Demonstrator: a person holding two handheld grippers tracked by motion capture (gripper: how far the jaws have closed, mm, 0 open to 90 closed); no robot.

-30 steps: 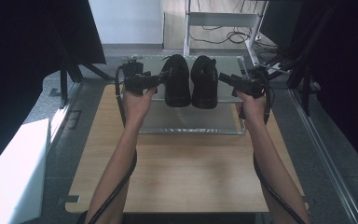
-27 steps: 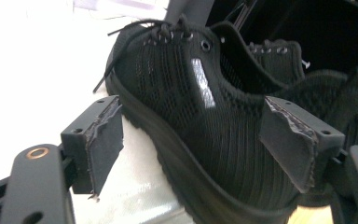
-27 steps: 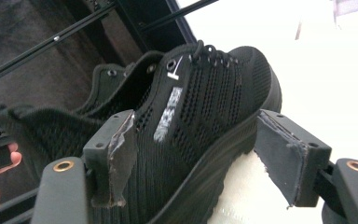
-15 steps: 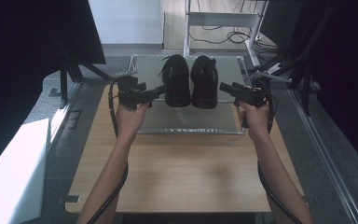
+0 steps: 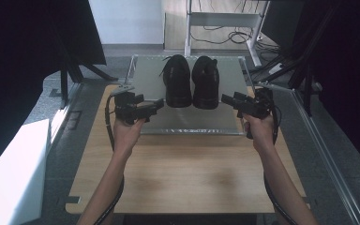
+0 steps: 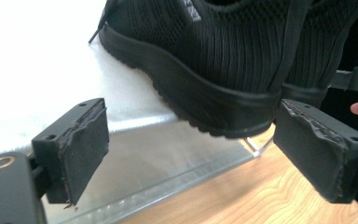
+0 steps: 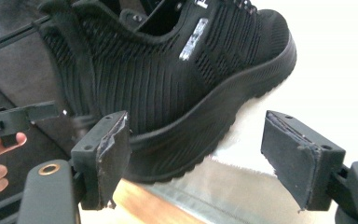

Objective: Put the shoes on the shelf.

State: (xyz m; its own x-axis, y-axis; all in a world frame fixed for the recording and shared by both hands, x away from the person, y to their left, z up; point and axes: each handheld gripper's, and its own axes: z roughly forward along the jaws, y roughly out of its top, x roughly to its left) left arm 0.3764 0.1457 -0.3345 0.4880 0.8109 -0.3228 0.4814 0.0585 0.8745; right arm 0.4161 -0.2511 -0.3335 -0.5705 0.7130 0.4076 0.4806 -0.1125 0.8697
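Two black knit sneakers stand side by side on a clear acrylic plate (image 5: 192, 122) at the table's far end: the left shoe (image 5: 177, 82) and the right shoe (image 5: 205, 83), heels toward me. My left gripper (image 5: 159, 104) is open just left of the left shoe's heel (image 6: 223, 70), jaws wide apart with nothing between them. My right gripper (image 5: 225, 99) is open just right of the right shoe's heel (image 7: 168, 93), also empty. Each gripper view shows its black padded fingers (image 6: 77, 149) (image 7: 298, 158) set apart in front of a shoe.
The wooden table (image 5: 187, 178) stretches bare toward me. A white desk frame (image 5: 225, 21) with cables stands behind the plate. Dark panels (image 5: 33, 42) flank the left and right. A metal rail (image 5: 328, 154) runs along the right side.
Both hands have drawn back from beside the shoes toward me and a little outward. The shoes stay in place on the plate.
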